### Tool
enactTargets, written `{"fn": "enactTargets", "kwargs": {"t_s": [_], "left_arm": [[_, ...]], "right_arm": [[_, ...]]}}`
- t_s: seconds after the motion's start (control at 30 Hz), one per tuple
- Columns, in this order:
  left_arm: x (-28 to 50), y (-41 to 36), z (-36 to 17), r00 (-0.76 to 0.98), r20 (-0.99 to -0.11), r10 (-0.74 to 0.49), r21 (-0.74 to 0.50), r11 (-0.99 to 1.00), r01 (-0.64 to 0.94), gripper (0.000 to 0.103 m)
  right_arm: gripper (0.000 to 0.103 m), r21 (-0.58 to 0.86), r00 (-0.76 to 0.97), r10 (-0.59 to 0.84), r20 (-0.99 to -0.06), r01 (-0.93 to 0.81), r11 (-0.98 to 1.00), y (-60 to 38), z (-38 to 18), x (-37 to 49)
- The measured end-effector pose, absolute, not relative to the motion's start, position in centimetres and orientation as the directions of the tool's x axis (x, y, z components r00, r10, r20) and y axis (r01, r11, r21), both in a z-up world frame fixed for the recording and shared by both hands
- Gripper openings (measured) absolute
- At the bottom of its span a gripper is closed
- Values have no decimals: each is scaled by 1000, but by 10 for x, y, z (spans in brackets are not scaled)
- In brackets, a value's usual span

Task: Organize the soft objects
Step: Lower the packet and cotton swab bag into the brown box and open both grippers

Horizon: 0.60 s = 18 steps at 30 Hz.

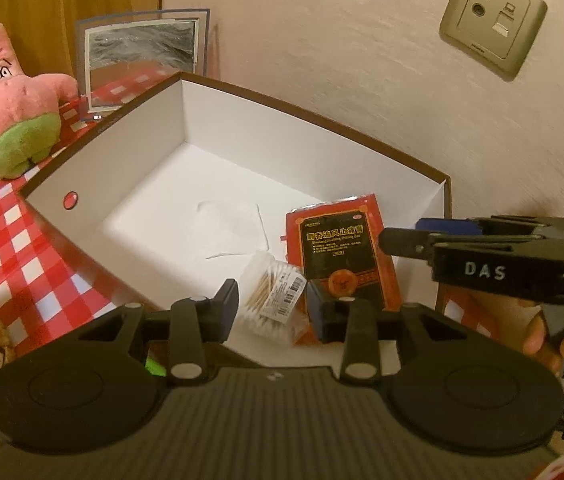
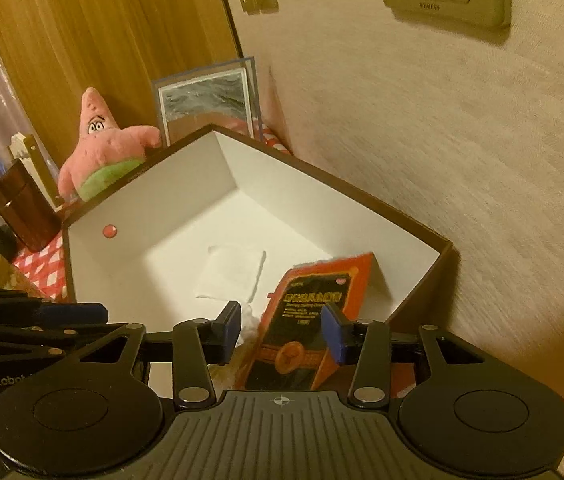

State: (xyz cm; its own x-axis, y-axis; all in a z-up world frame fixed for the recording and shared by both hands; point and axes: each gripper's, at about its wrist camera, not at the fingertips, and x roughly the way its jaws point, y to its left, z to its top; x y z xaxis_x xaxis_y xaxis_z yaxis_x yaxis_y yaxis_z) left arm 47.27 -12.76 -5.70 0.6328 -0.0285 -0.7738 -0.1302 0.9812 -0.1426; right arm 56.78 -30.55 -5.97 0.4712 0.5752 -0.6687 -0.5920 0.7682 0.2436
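**Both grippers parted over the open box**

In the left wrist view, the left gripper (image 1: 272, 304) sits at the lower centre with its jaws partly apart; a clear bag of cotton swabs (image 1: 272, 300) lies in the gap, and no pad visibly presses it. Just right of the bag, a red and black packet (image 1: 341, 256) leans in the lower right corner of the white-lined box (image 1: 154, 128). A flat white pad (image 1: 234, 228) lies on the box floor near the middle. The right gripper (image 1: 397, 240) enters from the right edge, held by a hand (image 1: 553, 340).

In the right wrist view, the right gripper (image 2: 282, 330) stands at a middling width, the packet (image 2: 313, 320) below and between its blue pads (image 2: 333, 334) without a clear grip. A pink star plush (image 2: 106, 148) sits outside the box, at the centre left, on a red checked cloth (image 2: 40, 266).
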Motion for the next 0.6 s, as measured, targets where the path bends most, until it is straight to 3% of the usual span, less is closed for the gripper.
{"fn": "enactTargets", "kwargs": {"t_s": [0.6], "left_arm": [[380,-100,-18,720,-689,-83,-182,981,-60,42]], "right_arm": [[49,285,528,614,-587,-574,767,-323,-22,479]]}}
